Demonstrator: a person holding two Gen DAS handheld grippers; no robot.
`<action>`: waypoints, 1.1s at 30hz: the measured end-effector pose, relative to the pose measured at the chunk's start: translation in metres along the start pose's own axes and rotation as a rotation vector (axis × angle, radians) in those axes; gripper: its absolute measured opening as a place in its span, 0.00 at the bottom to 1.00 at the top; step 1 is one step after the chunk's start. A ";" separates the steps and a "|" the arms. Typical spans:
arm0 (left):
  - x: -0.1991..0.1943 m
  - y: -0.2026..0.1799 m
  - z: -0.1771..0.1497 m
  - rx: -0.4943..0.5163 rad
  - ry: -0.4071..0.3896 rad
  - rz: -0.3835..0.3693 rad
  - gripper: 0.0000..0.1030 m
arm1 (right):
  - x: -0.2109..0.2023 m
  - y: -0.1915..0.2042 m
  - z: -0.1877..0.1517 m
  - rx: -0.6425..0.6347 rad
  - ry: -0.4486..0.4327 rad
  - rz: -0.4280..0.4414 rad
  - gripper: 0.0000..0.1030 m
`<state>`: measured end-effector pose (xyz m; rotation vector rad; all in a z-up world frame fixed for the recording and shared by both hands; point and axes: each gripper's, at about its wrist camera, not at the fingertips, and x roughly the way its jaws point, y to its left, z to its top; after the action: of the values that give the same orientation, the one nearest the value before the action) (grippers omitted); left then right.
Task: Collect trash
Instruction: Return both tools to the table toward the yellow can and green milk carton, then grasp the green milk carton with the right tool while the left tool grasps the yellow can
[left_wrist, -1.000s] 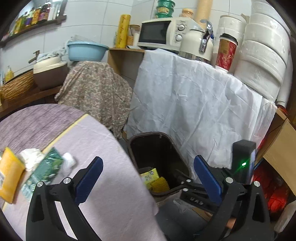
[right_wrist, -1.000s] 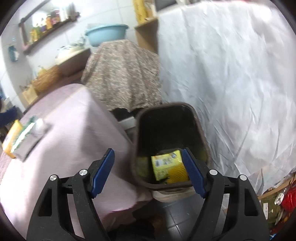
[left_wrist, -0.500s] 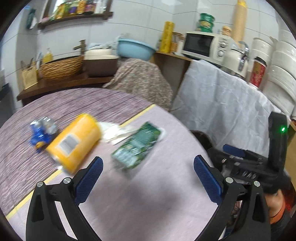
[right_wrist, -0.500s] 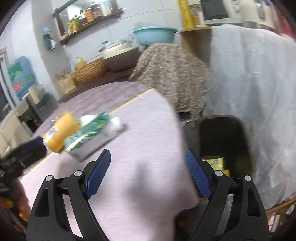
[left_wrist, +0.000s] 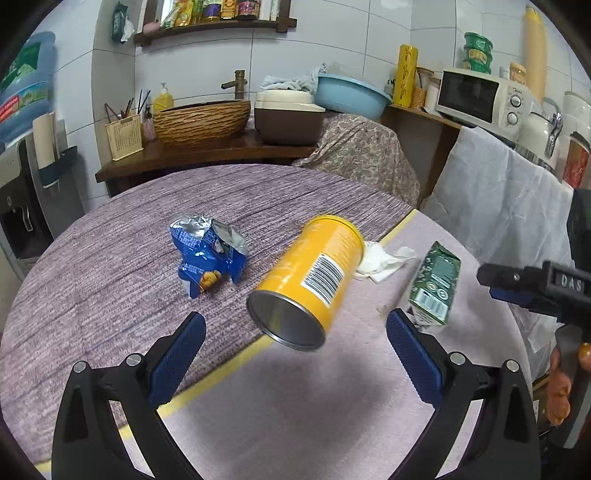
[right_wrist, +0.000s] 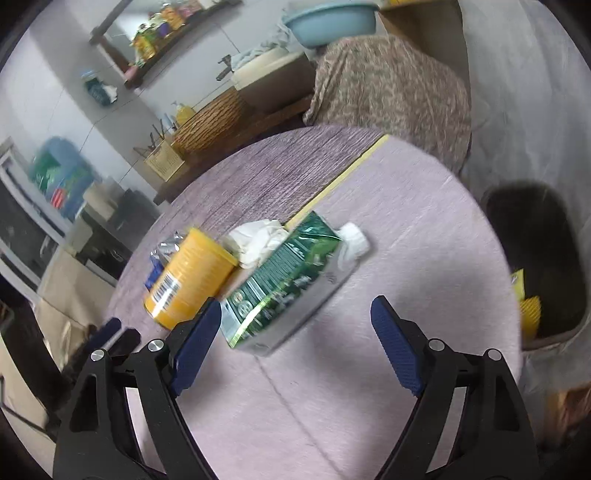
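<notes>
Left gripper (left_wrist: 295, 347) spread wide, nothing between the pads, hovering over round table (left_wrist: 110, 266), aimed at yellow canister (left_wrist: 308, 280) lying on its side, metal end toward camera. Crumpled blue snack bag (left_wrist: 208, 254) to its left, white tissue (left_wrist: 380, 258) touching its far end, green carton (left_wrist: 436, 284) to the right. Right gripper (right_wrist: 295, 343) also released, empty, carton just ahead near its left pad. Dark trash bin (right_wrist: 543, 258) beside table edge, yellow wrapper (right_wrist: 526, 306) inside.
</notes>
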<state>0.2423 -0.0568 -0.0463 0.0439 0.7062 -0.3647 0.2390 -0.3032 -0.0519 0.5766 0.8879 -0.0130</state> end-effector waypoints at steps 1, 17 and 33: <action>0.004 0.001 0.004 0.006 0.012 -0.008 0.94 | 0.006 0.004 0.004 0.016 0.012 -0.010 0.80; 0.079 -0.027 0.045 0.348 0.245 0.069 0.94 | 0.081 0.004 0.028 0.220 0.239 -0.100 0.64; 0.077 -0.030 0.034 0.296 0.309 0.036 0.66 | 0.041 -0.012 0.011 0.127 0.214 0.048 0.57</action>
<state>0.3070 -0.1144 -0.0671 0.3995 0.9500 -0.4303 0.2700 -0.3094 -0.0823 0.7274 1.0859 0.0370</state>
